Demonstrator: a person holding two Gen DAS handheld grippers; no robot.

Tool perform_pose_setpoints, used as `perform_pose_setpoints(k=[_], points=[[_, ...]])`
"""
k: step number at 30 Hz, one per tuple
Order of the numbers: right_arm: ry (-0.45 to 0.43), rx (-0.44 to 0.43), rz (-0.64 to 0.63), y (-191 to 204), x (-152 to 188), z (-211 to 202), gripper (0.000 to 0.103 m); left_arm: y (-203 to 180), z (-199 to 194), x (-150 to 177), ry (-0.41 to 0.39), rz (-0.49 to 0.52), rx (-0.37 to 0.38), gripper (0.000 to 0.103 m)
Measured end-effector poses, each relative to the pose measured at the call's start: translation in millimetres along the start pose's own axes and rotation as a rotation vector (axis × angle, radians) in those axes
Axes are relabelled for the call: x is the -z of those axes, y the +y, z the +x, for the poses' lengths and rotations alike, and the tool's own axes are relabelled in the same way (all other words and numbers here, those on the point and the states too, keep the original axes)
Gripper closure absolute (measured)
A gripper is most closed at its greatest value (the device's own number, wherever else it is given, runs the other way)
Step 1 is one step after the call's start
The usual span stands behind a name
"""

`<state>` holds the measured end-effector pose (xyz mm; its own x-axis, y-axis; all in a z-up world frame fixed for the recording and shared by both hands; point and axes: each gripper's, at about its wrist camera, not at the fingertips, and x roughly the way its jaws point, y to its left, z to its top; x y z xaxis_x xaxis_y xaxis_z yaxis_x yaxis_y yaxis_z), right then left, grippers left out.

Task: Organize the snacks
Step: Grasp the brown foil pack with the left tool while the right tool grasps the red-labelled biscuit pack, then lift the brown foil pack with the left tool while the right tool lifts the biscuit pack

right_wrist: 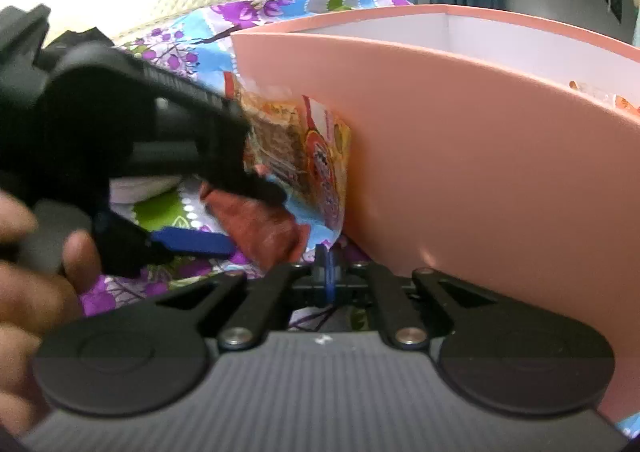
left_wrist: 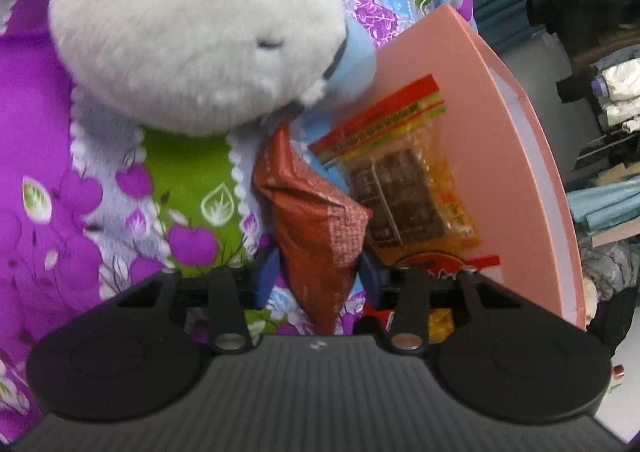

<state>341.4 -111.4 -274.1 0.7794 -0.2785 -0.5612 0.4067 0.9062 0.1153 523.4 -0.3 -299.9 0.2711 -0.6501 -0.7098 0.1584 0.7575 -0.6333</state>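
Note:
My left gripper [left_wrist: 316, 272] has its blue pads on either side of a reddish-brown snack packet [left_wrist: 316, 220]; I cannot tell whether they press it. The packet also shows in the right wrist view [right_wrist: 260, 228], under the left gripper's body [right_wrist: 132, 140]. A clear orange-and-red snack bag [left_wrist: 408, 188] leans against the pink box [left_wrist: 500, 156]; it also shows in the right wrist view [right_wrist: 304, 156]. My right gripper [right_wrist: 330, 272] is shut and empty, low beside the pink box's wall [right_wrist: 480, 156]. Some orange snacks [right_wrist: 616, 100] lie inside the box.
A big white plush toy [left_wrist: 196, 32] lies on the purple floral bedspread [left_wrist: 48, 212], just behind the packets. Clothes hang on a rack [left_wrist: 600, 12] beyond the box. A person's hand [right_wrist: 36, 276] holds the left gripper.

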Motion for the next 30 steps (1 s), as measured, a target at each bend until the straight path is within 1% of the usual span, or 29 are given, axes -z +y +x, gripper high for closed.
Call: perform_pose_setpoints(k=[1, 5, 9, 15, 20, 25, 28, 30], points=[[0.002, -0.007, -0.003, 0, 0, -1, 0.101, 0, -1, 2, -0.009, -0.008, -0.005, 0.061], [0.006, -0.030, -0.015, -2, -2, -8, 0.101, -1, -8, 10, -0.026, -0.032, -0.009, 0.067], [0.025, -0.072, -0.030, -3, -3, -17, 0.101, 2, -29, 21, -0.051, -0.064, -0.033, 0.067], [0.039, -0.149, -0.044, 2, -8, -42, 0.101, 12, -85, 47, -0.093, -0.099, -0.091, 0.067], [0.083, -0.213, -0.044, -2, -13, -72, 0.101, 16, -135, 79, -0.142, -0.154, -0.125, 0.067], [0.110, -0.273, -0.068, -11, -6, -110, 0.101, 15, -183, 123, -0.167, -0.157, -0.177, 0.067], [0.140, -0.309, -0.074, -22, 0, -134, 0.101, 13, -200, 154, -0.162, -0.162, -0.211, 0.067], [0.169, -0.336, -0.086, -30, 7, -149, 0.101, 11, -199, 171, -0.156, -0.172, -0.231, 0.067]])
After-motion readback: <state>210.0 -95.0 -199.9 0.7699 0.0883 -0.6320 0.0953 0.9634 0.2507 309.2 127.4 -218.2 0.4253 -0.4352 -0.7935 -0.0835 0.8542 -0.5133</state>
